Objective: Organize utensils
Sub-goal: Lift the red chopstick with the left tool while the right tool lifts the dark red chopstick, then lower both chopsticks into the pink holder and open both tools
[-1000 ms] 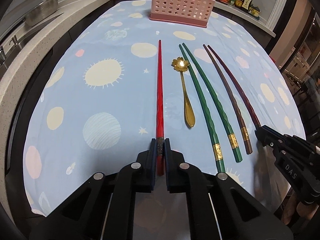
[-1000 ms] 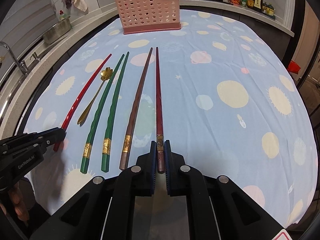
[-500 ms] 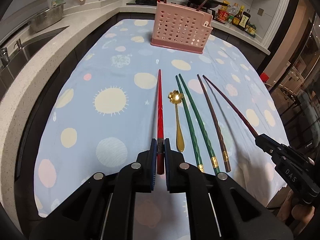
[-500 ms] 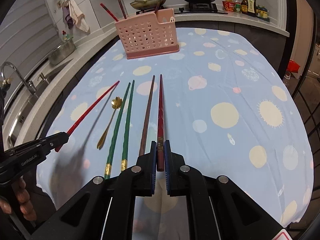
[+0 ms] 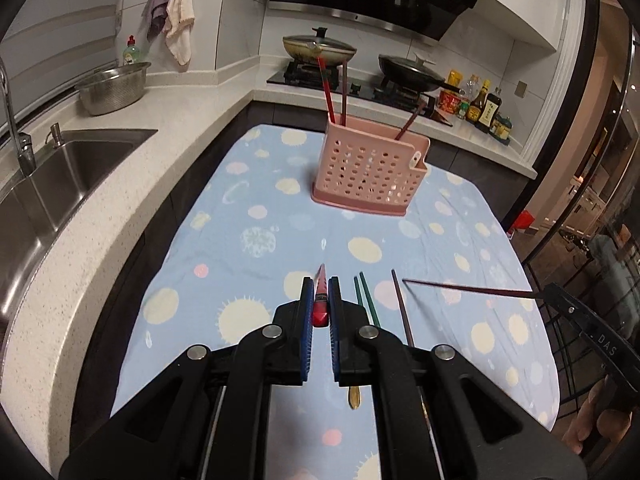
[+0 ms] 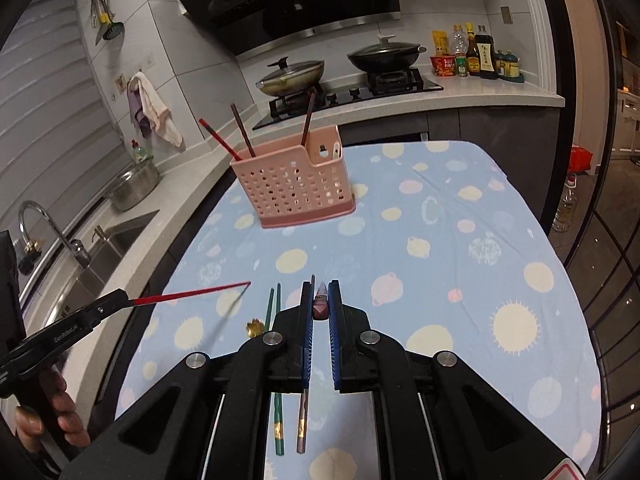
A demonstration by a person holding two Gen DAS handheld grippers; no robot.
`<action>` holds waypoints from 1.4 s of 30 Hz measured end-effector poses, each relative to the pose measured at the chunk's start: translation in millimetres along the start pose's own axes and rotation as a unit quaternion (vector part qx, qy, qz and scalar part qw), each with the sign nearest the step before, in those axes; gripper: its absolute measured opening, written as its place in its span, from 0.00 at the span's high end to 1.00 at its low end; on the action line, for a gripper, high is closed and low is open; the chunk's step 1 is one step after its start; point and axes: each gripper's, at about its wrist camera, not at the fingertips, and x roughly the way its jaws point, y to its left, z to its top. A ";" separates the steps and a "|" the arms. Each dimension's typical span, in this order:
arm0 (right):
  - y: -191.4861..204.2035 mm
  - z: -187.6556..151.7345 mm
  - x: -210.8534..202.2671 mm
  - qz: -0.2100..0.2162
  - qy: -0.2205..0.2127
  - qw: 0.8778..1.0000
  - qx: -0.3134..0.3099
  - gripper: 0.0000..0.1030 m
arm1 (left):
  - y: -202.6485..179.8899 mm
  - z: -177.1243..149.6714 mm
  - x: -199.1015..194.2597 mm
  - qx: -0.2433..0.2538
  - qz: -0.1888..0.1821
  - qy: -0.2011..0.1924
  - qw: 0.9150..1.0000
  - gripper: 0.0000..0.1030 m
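My left gripper (image 5: pixel 321 285) is shut on the thick end of a red chopstick (image 5: pixel 320 306), held in the air above the blue spotted cloth (image 5: pixel 248 264). My right gripper (image 6: pixel 321 286) is shut on a dark red chopstick (image 6: pixel 321 306), also off the cloth. Each wrist view shows the other gripper too: the left gripper (image 6: pixel 126 302) with the red chopstick (image 6: pixel 192 294), the right gripper (image 5: pixel 538 294) with the dark red chopstick (image 5: pixel 464 288). Two green chopsticks (image 6: pixel 279 428), a brown chopstick (image 6: pixel 303 424) and a gold flower spoon (image 6: pixel 255 328) lie on the cloth below. The pink perforated basket (image 5: pixel 368 176) stands farther back with three chopsticks upright in it.
A steel sink (image 5: pixel 60 176) with a tap and a colander (image 5: pixel 112 86) runs along the left counter. Behind the table are a hob with two lidded pans (image 5: pixel 320 46) and sauce bottles (image 6: pixel 476 54). A person's hand (image 6: pixel 52 420) holds the left gripper's handle.
Both grippers have risen from the cloth, each lifting its chopstick clear. The views have tilted up, so the basket and the kitchen behind it now show in full.
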 end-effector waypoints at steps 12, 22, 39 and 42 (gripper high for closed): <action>-1.5 64.2 7.3 0.007 -0.053 0.999 -0.004 0.93 | -1.5 73.7 7.4 0.011 0.017 -0.067 0.998 0.93; 3.4 131.5 22.8 0.041 -0.085 0.996 0.003 0.93 | -12.3 144.7 1.1 0.014 -0.007 -0.126 0.992 0.93; 39.9 261.8 82.3 0.059 -0.184 0.981 0.008 0.93 | -52.1 272.1 38.5 0.025 -0.044 -0.202 0.978 0.93; 40.4 265.4 101.7 0.051 -0.176 0.983 0.009 0.93 | -52.0 278.5 58.3 0.020 -0.046 -0.193 0.980 0.93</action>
